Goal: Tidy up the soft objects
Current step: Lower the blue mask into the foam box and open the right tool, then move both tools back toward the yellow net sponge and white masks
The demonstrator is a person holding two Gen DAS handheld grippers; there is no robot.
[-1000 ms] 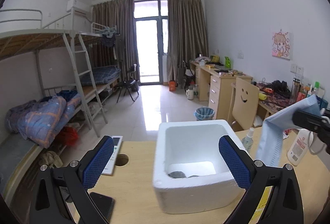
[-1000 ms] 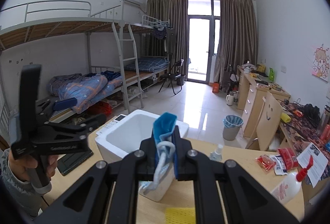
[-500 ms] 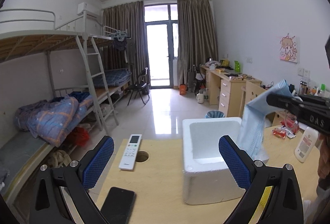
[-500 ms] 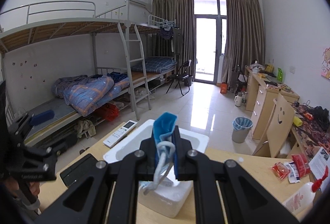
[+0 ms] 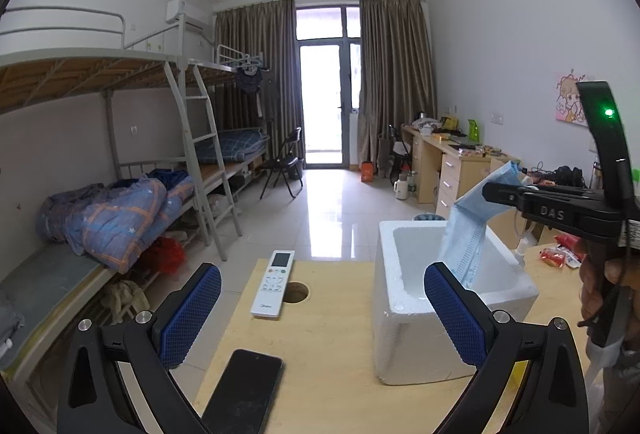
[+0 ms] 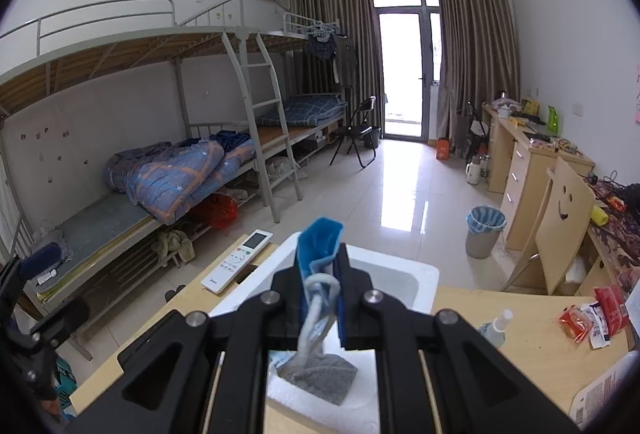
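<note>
My right gripper (image 6: 320,276) is shut on a blue face mask (image 6: 320,244), with the white ear loop dangling below the jaws. In the left wrist view the mask (image 5: 466,230) hangs from the right gripper (image 5: 494,190) down into a white foam box (image 5: 404,318). A grey cloth (image 6: 320,378) lies inside the foam box (image 6: 416,274), under the mask. My left gripper (image 5: 320,274) stands open over the wooden table (image 5: 328,346), left of the box, with nothing between its blue pads (image 5: 192,310).
A white remote (image 5: 274,284) lies beside a round hole (image 5: 297,292) in the table, and a black phone (image 5: 244,390) sits near the front edge. Right of the box are a spray bottle (image 6: 496,326), snack packets (image 6: 592,314) and a lotion bottle (image 6: 604,394).
The right gripper has carried the mask leftward and slightly down, from beside the box to over it. The left gripper has drawn away to the left, bringing the remote and phone into view.
</note>
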